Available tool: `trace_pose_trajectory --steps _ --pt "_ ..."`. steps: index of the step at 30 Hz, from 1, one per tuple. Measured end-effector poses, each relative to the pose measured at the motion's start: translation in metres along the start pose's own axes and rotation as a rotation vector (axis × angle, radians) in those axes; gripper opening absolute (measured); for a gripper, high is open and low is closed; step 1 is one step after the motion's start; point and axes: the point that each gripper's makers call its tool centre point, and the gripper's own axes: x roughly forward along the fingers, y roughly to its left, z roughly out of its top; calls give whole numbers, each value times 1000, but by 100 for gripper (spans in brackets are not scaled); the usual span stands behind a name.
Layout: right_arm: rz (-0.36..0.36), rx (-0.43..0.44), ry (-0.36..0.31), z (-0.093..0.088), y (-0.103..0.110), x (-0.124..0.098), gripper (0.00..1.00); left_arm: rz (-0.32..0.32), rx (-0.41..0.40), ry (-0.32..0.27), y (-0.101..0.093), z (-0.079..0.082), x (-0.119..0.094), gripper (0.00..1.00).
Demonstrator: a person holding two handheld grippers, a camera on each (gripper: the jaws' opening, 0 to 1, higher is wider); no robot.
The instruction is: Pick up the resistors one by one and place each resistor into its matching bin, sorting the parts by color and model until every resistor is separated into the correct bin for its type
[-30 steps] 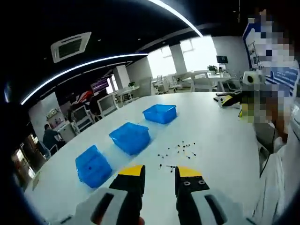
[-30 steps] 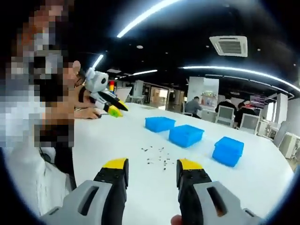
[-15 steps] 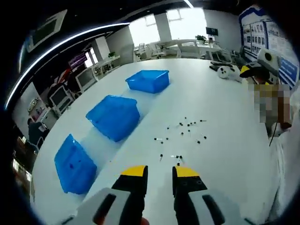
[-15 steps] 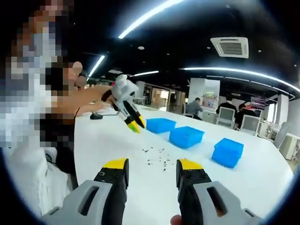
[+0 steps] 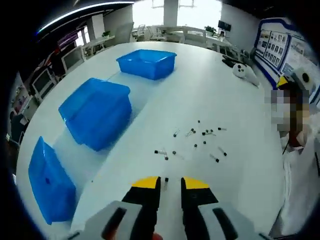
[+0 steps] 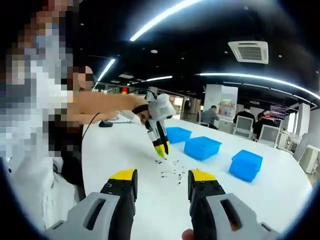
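Observation:
Several small dark resistors (image 5: 200, 140) lie scattered on the white table (image 5: 235, 115). Three blue bins stand in a row beside them: the far one (image 5: 146, 63), the middle one (image 5: 95, 117) and the near one (image 5: 47, 182). My left gripper (image 5: 170, 186) hangs low over the table, its yellow-tipped jaws a narrow gap apart, with one resistor (image 5: 165, 181) on the table just ahead of that gap. In the right gripper view the left gripper (image 6: 160, 151) points down at the resistors (image 6: 170, 169), held by a person's arm (image 6: 100, 105). My right gripper (image 6: 162, 176) is open and holds nothing, back from the pile.
A white object (image 5: 242, 71) and a black one (image 5: 230, 61) lie on the far right of the table. A small black item (image 6: 105, 123) sits near the person. The bins (image 6: 202, 147) stand beyond the resistors. People sit at desks in the background.
The left gripper has swung forward and down over the resistors, and its jaws have narrowed a little. The right gripper has barely moved.

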Motion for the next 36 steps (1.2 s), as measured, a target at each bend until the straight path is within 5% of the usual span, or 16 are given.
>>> trace_pose_trajectory --steps 10,12,16,27,31,36 --pt "11 -12 -11 3 4 -4 42 -21 -49 58 14 -4 16 8" --pt "18 -17 -11 3 5 -4 42 -27 16 62 8 -4 16 6" --pt "21 -13 -8 2 4 -2 42 -12 22 72 7 -2 15 5" --pt "6 9 -9 2 -4 -4 41 26 -61 21 13 7 -6 4" --pt "10 8 -6 2 -3 -4 41 33 -75 -32 13 17 -19 4" --pt "5 13 -2 2 -3 -5 41 55 -113 -204 8 33 -54 4"
